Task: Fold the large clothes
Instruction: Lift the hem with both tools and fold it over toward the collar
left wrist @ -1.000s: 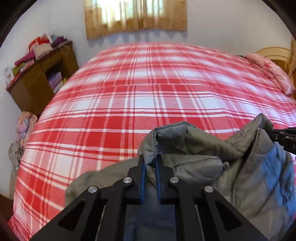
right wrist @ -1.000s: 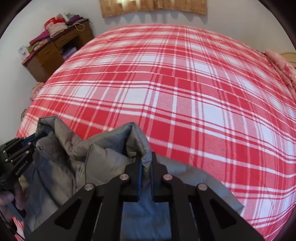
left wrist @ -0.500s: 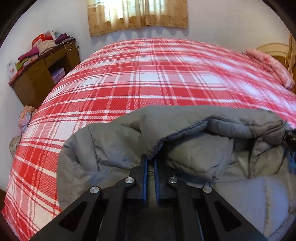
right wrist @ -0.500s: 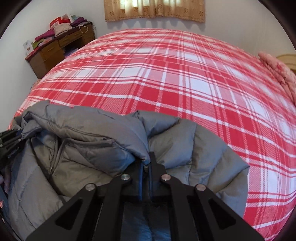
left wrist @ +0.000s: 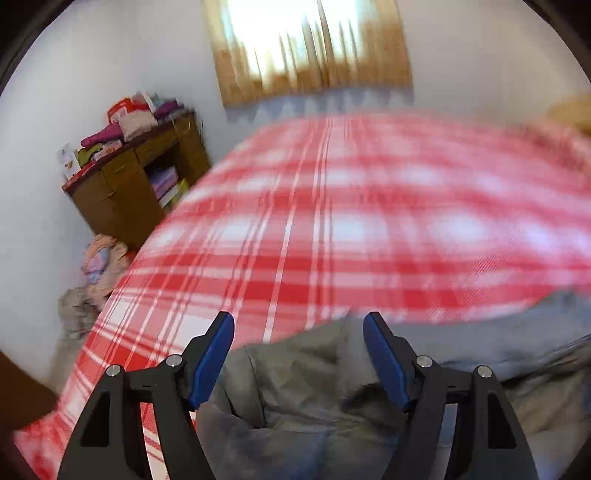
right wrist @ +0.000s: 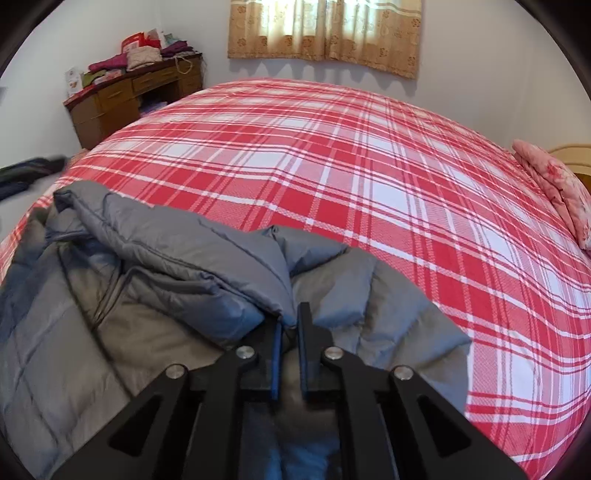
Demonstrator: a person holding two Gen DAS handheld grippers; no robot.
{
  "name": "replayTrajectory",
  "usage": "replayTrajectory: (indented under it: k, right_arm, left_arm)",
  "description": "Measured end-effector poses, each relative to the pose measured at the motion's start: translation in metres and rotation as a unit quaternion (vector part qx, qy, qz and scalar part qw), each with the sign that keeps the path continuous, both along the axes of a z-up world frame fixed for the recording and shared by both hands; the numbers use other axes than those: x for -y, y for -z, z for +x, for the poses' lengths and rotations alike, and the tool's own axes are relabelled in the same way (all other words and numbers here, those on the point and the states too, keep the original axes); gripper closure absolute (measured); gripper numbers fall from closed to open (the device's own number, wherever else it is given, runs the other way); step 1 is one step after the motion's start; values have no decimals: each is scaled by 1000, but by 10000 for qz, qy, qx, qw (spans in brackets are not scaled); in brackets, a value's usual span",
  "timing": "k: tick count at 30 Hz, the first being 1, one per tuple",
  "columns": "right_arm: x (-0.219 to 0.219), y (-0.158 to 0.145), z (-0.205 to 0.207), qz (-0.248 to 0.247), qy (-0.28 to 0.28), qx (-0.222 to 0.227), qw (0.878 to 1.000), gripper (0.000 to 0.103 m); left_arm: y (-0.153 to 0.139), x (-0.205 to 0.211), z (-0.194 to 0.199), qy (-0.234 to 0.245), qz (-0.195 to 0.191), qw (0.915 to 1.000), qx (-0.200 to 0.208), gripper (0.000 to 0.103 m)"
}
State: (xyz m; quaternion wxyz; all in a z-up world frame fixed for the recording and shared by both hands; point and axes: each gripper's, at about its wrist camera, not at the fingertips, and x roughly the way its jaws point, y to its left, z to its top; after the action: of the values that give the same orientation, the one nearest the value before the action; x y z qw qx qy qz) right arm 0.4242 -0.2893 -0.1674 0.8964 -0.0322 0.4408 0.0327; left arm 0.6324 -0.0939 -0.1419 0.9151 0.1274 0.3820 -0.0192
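Observation:
A grey padded jacket (right wrist: 155, 295) lies bunched on the near edge of a bed with a red and white plaid cover (right wrist: 351, 177). My right gripper (right wrist: 290, 325) is shut on a fold of the jacket near its collar. In the left wrist view my left gripper (left wrist: 298, 325) is open, its blue pads wide apart, and it hovers just above the jacket (left wrist: 295, 387), holding nothing. That view is blurred by motion.
A brown wooden desk (right wrist: 122, 103) piled with clothes stands against the wall at the far left. Loose clothes (left wrist: 99, 266) lie on the floor beside the bed. A pink pillow (right wrist: 554, 188) lies at the right edge. A curtained window (right wrist: 325, 33) is behind.
My left gripper has opened and let go of the jacket, then lifted away. The jacket has dropped flat onto the bed. My right gripper keeps its hold.

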Motion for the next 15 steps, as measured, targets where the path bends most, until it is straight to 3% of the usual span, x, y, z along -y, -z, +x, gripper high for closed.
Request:
replayTrajectory:
  k: [1,3,7,11,15]
  right_arm:
    - [3,-4,-4,10,-22,10,10000,70]
    - [10,-14,-10,125,-43,67,9999,69]
    - [24,-41,-10,425,334,281,9981,67]
    - [16,-63,8,805,655,498,9934,65]
    - [-5,-60,31,975,692,457,9918,65]
  left_arm:
    - [7,1,0,40,40,10000,-72,30]
    - [28,5,-6,204,305,9988,-314,30]
    - [34,4,-26,425,375,9981,-225,30]
    - [3,2,-33,346,-7,9994,39,30]
    - [-37,12,-31,465,-772,9953,367,30]
